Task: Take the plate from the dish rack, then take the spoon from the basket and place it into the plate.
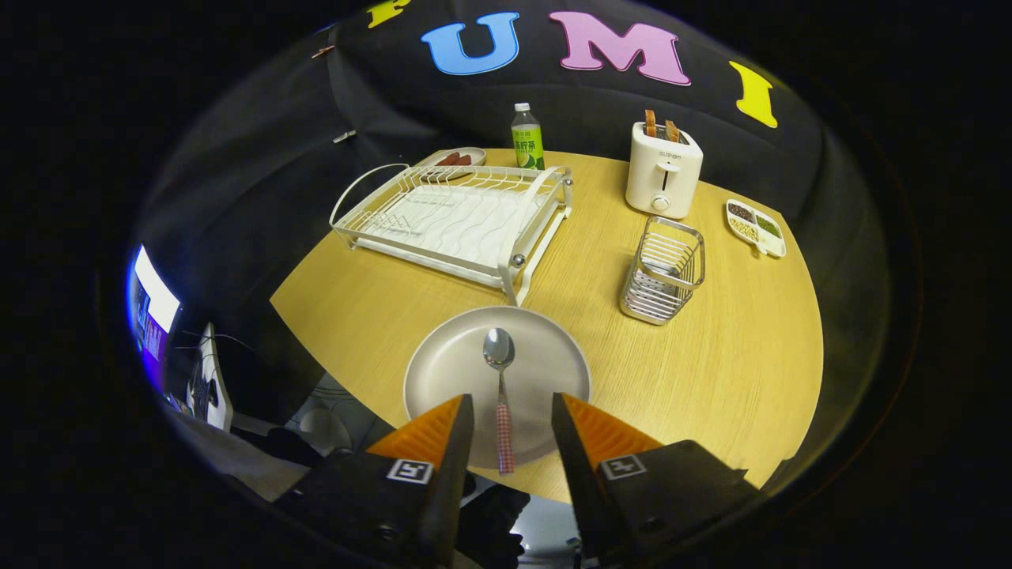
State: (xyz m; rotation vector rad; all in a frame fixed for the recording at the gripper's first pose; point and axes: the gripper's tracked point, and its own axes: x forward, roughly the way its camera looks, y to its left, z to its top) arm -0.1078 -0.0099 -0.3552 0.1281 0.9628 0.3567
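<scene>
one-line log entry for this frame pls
claw: open, fingers either side of spoon handle, no contact | spoon: lying in plate | plate: on table near dish rack | basket: empty

Between the parted fingers of the gripper (511, 411) the spoon (500, 387) lies on the plate (545, 356), untouched. Just beyond the plate stands the dish rack (455, 217); to the far right the wire basket (662, 273) and toaster (662, 170). Bare table (735, 363) lies open on the near right
</scene>
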